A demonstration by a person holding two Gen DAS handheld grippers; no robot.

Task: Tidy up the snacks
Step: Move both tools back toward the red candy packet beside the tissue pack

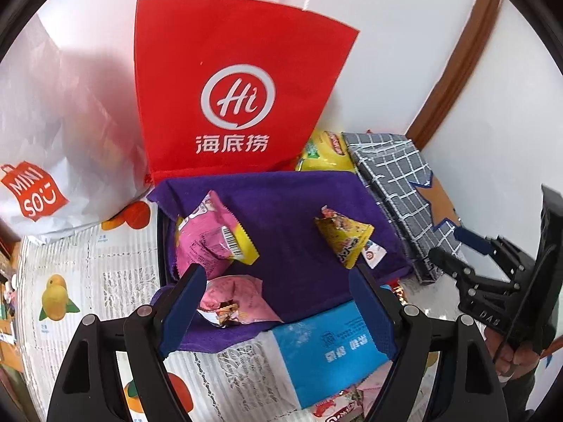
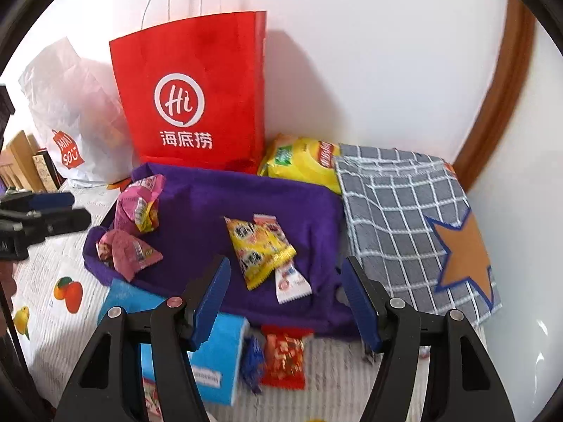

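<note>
The yellow triangular snack packet (image 2: 258, 249) lies on the purple felt tray (image 2: 197, 207) straight ahead of the right gripper (image 2: 285, 299) — nearer than the left gripper (image 1: 278, 302) (both jaws spread, empty).

Open purple tray (image 2: 246, 193); red bag (image 2: 190, 98) behind

Both cameras are looking forward and down along their own fingers at close range. The left wrist view is sitting over the near left of the purple cloth tray (image 1: 299, 211), catching the right gripper (image 1: 468, 246) off to its right. The right wrist view is facing the purple cloth tray (image 2: 264, 204) from slightly farther back, with the left gripper (image 2: 67, 207) at its left. Both are sharing the tray and the red bag (image 1: 239, 88) (image 2: 190, 91) beyond.
</note>
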